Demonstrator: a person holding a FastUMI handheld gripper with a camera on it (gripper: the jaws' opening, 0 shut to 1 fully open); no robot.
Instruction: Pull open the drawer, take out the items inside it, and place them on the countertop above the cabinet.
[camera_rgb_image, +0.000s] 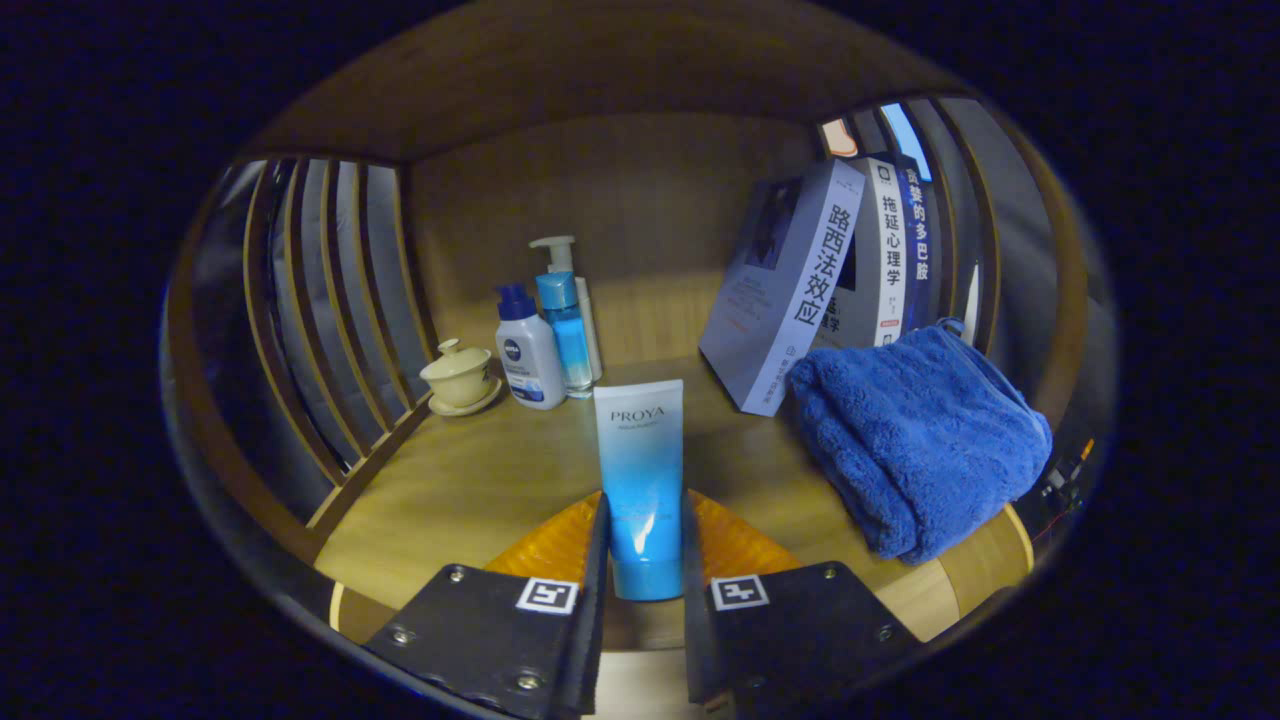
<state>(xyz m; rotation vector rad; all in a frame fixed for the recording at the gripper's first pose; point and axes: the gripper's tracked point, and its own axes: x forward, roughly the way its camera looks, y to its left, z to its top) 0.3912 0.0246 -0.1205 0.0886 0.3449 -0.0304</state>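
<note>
The jaws (645, 560) point level into the wooden nook above the desk (470, 490), and they are closed on a blue tube (640, 480), one finger pressed to each side of its lower half. The tube stands upright between them, cap end down, white top rising ahead of the fingers; whether its cap rests on the desk or hangs just above it cannot be told, as the fingers hide the base on both sides. Beyond the tube, near the back wall, stand a white bottle (528, 360) and a blue pump bottle (563, 325), touching or nearly so, with a lidded cup (459, 375) on a saucer just beside them by the slatted side. To the other side, a folded blue towel (920, 440) lies on the desk, its far edge covering the feet of leaning books (800, 290), whose tops are partly cut off by the slats.
</note>
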